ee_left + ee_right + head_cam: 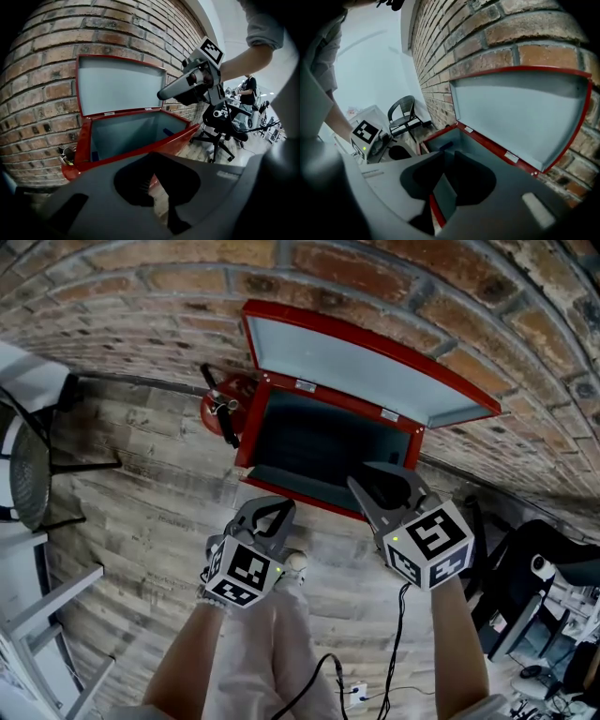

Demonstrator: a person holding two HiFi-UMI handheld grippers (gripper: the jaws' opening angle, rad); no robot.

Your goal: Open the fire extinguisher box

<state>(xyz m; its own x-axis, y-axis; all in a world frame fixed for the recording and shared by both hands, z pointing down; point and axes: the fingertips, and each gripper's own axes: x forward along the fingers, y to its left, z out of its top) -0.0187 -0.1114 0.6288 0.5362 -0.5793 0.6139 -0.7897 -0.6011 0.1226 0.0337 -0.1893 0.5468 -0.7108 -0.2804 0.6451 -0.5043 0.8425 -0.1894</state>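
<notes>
**A:** How far along is the task judged to be?

**B:** The fire extinguisher box (319, 439) is seen on the wooden floor (141, 521) at the far side, against the brick wall (141, 324). Its lid (356, 362) is swung right up and appears to lean back on the bricks. The grey inside is laid bare and no contents can be made out. The opening itself is judged done.

**A:** And the jaws?

**B:** The right gripper (384, 486) is held over the box's near right rim. Its jaws are parted slightly and nothing is gripped. The left gripper (278, 507) is kept nearer, short of the front wall. Its jaws are closed together on nothing.

**A:** What is left?

**B:** Little, it is judged, beyond the grippers being drawn clear. A red fire extinguisher (220, 409) lies just left of the box.
</notes>
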